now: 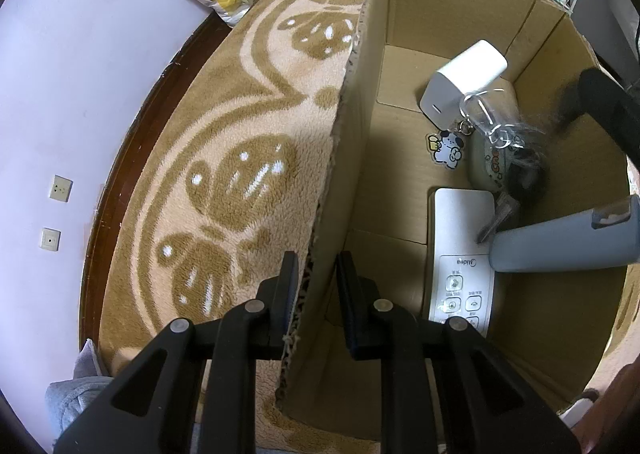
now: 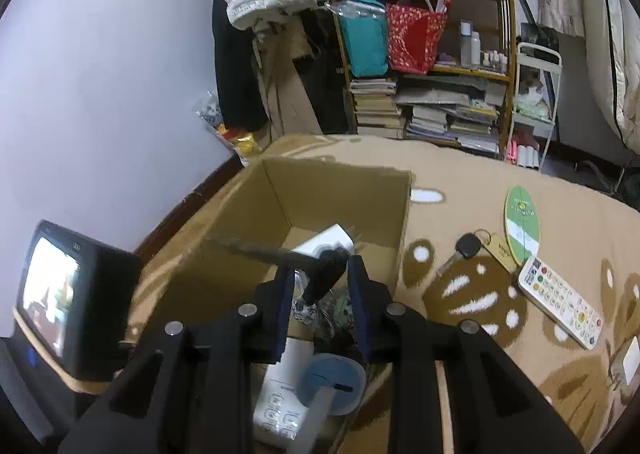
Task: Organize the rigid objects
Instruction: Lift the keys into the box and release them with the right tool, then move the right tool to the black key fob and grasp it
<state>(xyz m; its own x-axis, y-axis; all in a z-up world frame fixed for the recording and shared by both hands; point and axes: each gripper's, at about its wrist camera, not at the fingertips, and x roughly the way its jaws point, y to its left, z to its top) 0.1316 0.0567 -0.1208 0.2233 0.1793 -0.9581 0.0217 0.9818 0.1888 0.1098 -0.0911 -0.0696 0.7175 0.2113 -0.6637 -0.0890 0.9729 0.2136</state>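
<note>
An open cardboard box [image 1: 460, 6] sits on a tan patterned blanket [image 1: 240, 158]. Inside it lie a white cube-shaped charger [image 1: 460, 82] near the far wall, a cartoon dog keychain [image 1: 447, 149] just beside it, a tangle of clear wrapping and dark keys [image 1: 516, 170] over a pale round item, a white Midea remote [image 1: 460, 254] flat on the floor of the box, and a grey-blue cylinder [image 1: 568, 242] lying on its side, its end just beside the remote.

The left claw [image 1: 318, 286] straddles the near wall of the box, one finger outside and one inside; the wall touches the outer finger, with a gap to the inner one.

The right claw [image 2: 320, 290] hangs above the box, jaws apart, with a blurred black object [image 2: 326, 274] between them; whether it is gripped cannot be told.

Outside the box, on the blanket, lie a car key [image 2: 468, 248] with a wooden tag, a green oval card [image 2: 522, 222] and a white remote with coloured buttons [image 2: 560, 302], close together. A small screen [image 2: 60, 294] stands at the left, a crowded bookshelf [image 2: 432, 66] behind.
</note>
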